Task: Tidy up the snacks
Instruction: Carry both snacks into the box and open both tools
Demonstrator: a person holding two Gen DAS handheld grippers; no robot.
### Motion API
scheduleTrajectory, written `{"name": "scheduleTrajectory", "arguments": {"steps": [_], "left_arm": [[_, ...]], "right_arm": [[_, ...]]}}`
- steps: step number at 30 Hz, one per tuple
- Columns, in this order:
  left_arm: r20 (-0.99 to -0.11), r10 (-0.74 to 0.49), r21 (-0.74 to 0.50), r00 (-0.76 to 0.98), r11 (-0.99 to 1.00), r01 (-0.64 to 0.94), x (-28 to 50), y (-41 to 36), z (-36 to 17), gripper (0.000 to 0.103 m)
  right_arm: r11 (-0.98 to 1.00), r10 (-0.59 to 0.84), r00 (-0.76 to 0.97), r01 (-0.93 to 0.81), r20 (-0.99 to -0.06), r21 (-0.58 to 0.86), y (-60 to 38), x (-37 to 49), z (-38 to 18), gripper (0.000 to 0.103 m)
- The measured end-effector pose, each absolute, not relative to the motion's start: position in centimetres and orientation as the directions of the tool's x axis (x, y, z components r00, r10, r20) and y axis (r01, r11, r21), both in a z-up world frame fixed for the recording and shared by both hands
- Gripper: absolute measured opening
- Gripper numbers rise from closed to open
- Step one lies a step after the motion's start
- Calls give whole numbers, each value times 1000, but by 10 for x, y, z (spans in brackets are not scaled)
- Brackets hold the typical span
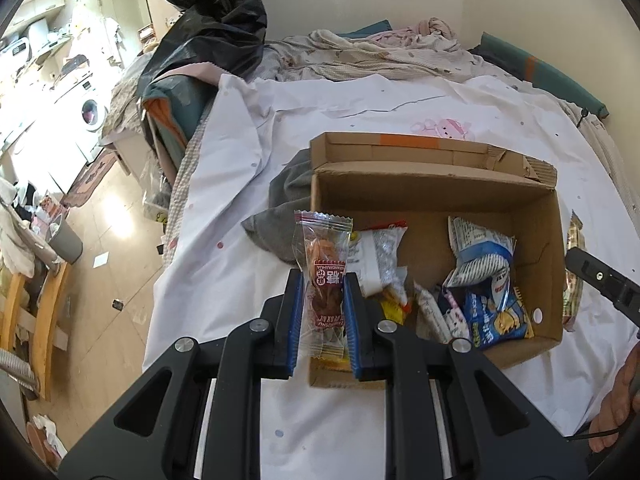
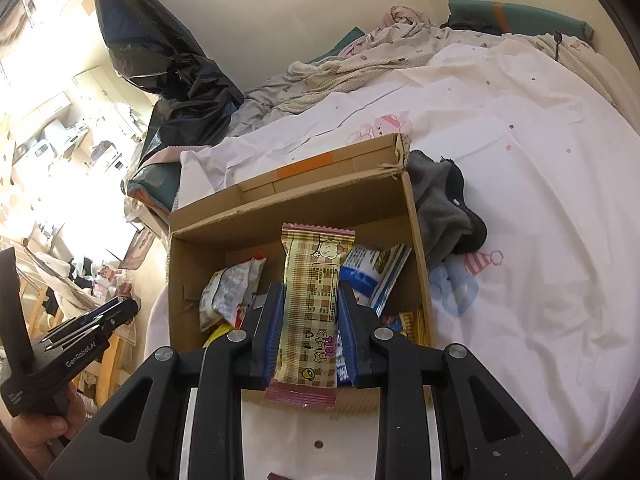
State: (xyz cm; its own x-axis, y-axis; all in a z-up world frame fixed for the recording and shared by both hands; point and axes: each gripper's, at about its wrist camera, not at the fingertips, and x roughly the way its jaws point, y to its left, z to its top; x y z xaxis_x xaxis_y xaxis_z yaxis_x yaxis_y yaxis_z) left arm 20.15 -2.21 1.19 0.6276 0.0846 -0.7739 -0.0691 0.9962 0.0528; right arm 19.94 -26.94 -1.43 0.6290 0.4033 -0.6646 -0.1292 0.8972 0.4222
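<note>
Carrying two snacks at once toward the open brown cardboard box (image 1: pixel 436 196) lying on the white printed bedsheet (image 1: pixel 320 112). Left gripper (image 1: pixel 323 280) clamping, jaws nearly together, on a small clear-wrapped snack with a dark red label (image 1: pixel 323 268), wrapper standing up toward 12 o'clock, hanging just over the box's near left corner. Right gripper (image 2: pixel 311 292) pinching a long beige checked wrapper with pink crimped ends (image 2: pixel 314 300), pads pressing both long sides, bar pointing toward 12 o'clock over the box's near wall.

Already lying inside the box: a blue-and-white crinkled packet (image 1: pixel 480 280) at 3 o'clock of the left gripper, and a silver-white pouch (image 2: pixel 232 288) at 9 o'clock of the right gripper. Grey crumpled cloth (image 2: pixel 444 208) resting just beside the box's wall.

Judging the step as delivery, drop not yet made. Needing next: bringing each snack well over the open interior, lowering toward a bare patch, then spreading the jaws; probably releasing one at a time, avoiding snagging the near wall.
</note>
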Motion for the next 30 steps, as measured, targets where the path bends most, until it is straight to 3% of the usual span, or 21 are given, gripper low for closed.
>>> {"name": "scheduleTrajectory", "arguments": {"steps": [30], "left_arm": [[-798,-27,12,602,998,61,257,-60,-34,17]], "right_arm": [[913,383,528,-94,-758,396,-255,252,-62,28]]}}
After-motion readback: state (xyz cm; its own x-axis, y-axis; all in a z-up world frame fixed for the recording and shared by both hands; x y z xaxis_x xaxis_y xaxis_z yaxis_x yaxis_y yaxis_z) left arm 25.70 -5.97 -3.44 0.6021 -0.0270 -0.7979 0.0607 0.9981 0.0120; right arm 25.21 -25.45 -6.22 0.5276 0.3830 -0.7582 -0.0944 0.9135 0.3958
